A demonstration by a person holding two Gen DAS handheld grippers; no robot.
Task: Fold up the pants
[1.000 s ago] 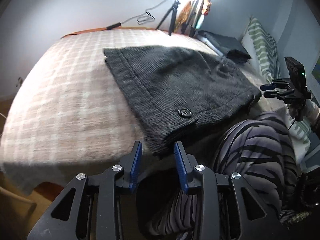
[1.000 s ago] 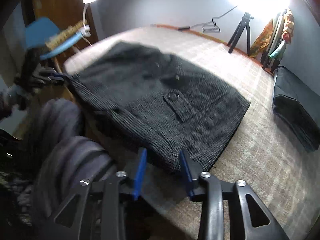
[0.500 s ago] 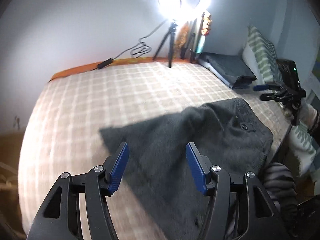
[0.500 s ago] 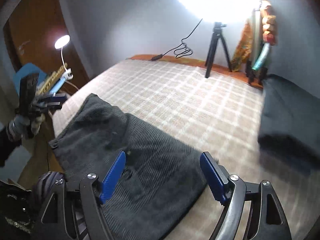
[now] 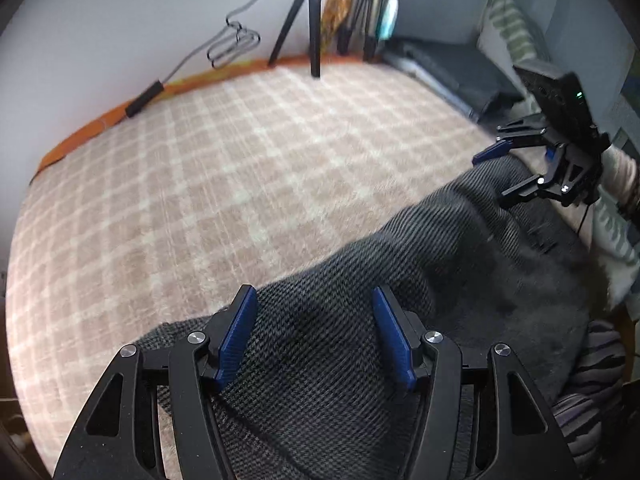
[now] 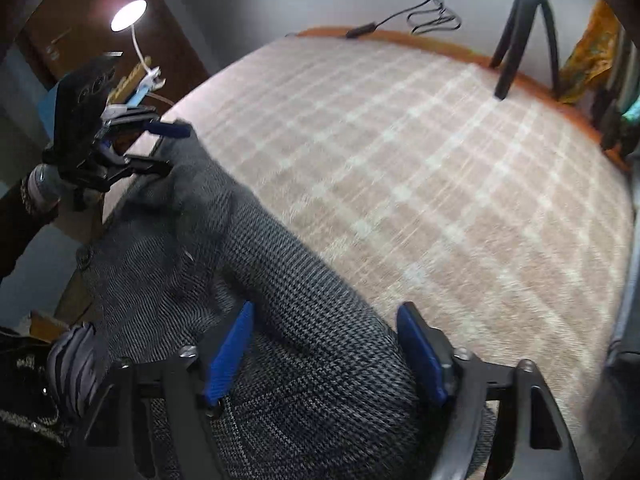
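Dark grey checked pants (image 5: 460,280) lie folded near the front edge of the plaid bed blanket (image 5: 240,180). Their far edge bunches up into a ridge (image 6: 280,248) that runs between my two grippers. My left gripper (image 5: 316,336) points down over the left end of that ridge, jaws wide, with cloth between the blue pads but not pinched. My right gripper (image 6: 324,356) straddles the other end and its jaws are closing, a roll of cloth filling the gap. Each gripper shows small in the other view: the right gripper (image 5: 502,172) and the left gripper (image 6: 160,148).
A tripod (image 5: 308,24) and a coiled cable (image 5: 232,40) stand at the far wall. A stack of dark folded clothes (image 5: 452,72) and a striped pillow (image 5: 512,28) lie at the right. A lamp (image 6: 128,16) glows at the left. A person's striped trouser leg (image 5: 588,392) is beside the bed.
Both grippers have moved forward from the near edge of the pants to their far edge and opened wider. The flat cloth now bunches into a ridge between them.
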